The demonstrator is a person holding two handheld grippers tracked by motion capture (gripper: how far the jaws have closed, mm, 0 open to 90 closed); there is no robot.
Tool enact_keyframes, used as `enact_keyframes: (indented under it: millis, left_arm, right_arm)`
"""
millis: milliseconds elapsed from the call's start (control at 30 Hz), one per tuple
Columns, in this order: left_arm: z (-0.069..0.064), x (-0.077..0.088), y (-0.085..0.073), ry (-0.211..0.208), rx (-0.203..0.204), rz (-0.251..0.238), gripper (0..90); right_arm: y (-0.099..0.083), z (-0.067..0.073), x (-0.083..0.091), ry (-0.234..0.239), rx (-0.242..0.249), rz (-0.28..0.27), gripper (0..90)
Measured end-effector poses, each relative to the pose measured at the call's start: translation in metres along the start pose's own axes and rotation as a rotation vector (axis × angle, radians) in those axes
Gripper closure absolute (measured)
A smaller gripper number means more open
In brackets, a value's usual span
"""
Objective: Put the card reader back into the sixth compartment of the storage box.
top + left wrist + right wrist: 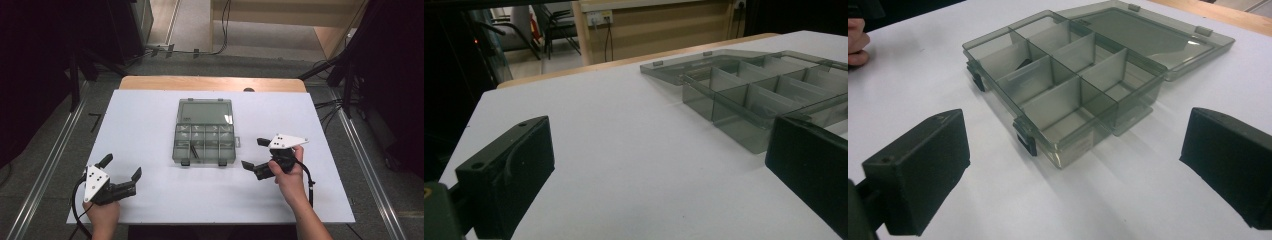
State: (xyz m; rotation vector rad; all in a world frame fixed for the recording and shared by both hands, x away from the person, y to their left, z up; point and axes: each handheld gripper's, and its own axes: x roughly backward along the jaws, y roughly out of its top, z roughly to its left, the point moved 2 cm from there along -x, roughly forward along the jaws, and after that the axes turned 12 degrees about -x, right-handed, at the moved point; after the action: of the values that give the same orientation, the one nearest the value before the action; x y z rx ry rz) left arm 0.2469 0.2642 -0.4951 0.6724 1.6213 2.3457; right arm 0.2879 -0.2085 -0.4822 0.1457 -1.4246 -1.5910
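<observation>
A smoky transparent compartment box [205, 144] lies open in the middle of the white table [145, 115], its lid [206, 112] flat behind it. A small dark item [194, 151] sits in one front compartment. My left gripper [121, 167] rests open near the front left of the table, well left of the box. My right gripper [253, 153] is open just right of the box's front corner. In the left gripper view the box [754, 95] is ahead to the right of the open gripper [659, 165]. In the right gripper view the box [1068, 85] lies just beyond the open gripper [1073, 165].
The table's wooden far edge [210, 83] borders a carpeted floor with cables and dark stands on both sides. Two black latches [1027, 139] stick out of the box's front wall. Fingers of the other hand [857, 42] show at the top left of the right gripper view.
</observation>
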Motion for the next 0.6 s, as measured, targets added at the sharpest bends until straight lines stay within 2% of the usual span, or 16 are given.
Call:
enact_keyframes:
  millis: [600]
  left_arm:
    - [-0.001,0.0,0.0,0.003,-0.003,0.004,0.0]
  right_arm:
    - [-0.019,-0.018,0.033,-0.045,-0.039,-0.037,0.0]
